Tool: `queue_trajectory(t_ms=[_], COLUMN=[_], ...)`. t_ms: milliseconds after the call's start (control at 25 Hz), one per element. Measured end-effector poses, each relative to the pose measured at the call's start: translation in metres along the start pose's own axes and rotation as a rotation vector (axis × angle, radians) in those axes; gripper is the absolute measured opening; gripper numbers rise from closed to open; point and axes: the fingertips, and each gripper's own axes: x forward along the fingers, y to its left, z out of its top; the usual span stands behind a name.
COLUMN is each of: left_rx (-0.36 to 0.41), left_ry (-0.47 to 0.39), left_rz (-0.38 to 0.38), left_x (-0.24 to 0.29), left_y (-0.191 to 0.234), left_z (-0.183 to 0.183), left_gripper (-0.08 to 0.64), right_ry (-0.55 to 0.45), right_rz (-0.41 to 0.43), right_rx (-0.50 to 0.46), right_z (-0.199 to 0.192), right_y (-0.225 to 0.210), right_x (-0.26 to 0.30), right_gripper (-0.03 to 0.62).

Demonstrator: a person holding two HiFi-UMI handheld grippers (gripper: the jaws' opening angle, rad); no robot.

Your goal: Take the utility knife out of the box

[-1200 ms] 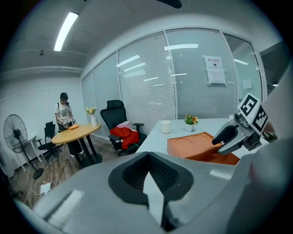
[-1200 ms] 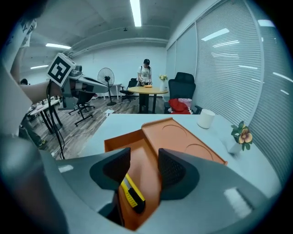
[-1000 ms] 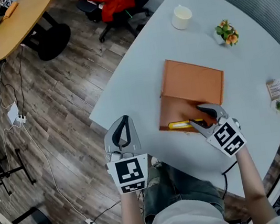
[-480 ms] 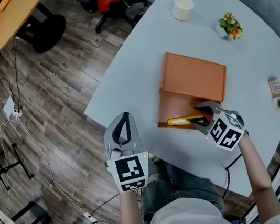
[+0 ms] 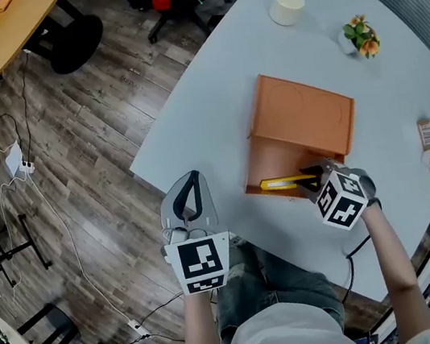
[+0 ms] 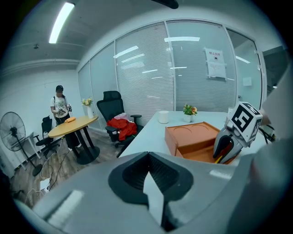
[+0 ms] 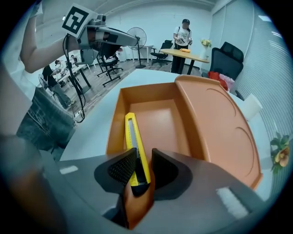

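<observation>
Now, right claw just closed onto utility knife beside box wall, left claw closed, empty

Left of the box the tabletop lies bare right up to its edge. The tray is open from above but walled all round, and its lid lies flat on the far side. The right hand-held gripper fills the tray's near right end; its jaws have just been closing on the utility knife between them. A cup and flowers stand well apart, far off.
</observation>
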Motion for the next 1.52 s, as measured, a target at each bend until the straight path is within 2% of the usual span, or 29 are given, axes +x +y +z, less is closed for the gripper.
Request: queue_trajectory(t_ms=[160, 240, 360, 560, 760, 1000, 1520], left_rx=[-0.002, -0.003, -0.003, -0.005, -0.007, -0.01, -0.037], left_ry=[0.002, 0.003, 0.004, 0.006, 0.006, 0.006, 0.003], left_rz=[0.006, 0.006, 0.002, 0.001, 0.002, 0.004, 0.01], left_x=[0.0, 0.0, -0.001, -0.001, -0.002, -0.005, -0.006], left_y=[0.0, -0.001, -0.002, -0.004, -0.004, -0.006, -0.005], left_z=[-0.001, -0.002, -0.002, -0.002, -0.003, -0.005, -0.007], left_gripper=[0.0, 0.0, 0.0, 0.0, 0.0, 0.0, 0.0], right_ry=[-0.02, -0.029, -0.038, -0.042, 0.036, 0.096, 0.07], right_rz=[-0.017, -0.04, -0.054, -0.029, -0.01, -0.004, -0.002], right_rx=[0.028, 0.041, 0.054, 0.016, -0.083, -0.123, -0.103], right_z=[0.003, 0.004, 0.006, 0.008, 0.0, -0.008, -0.006], right_y=[-0.006, -0.011, -0.015, -0.011, -0.003, -0.001, 0.0], right_x=[0.0, 0.0, -0.003, -0.008, 0.0, 0.013, 0.013], right_gripper=[0.119, 0.084, 0.081, 0.139, 0.206, 0.198, 0.167])
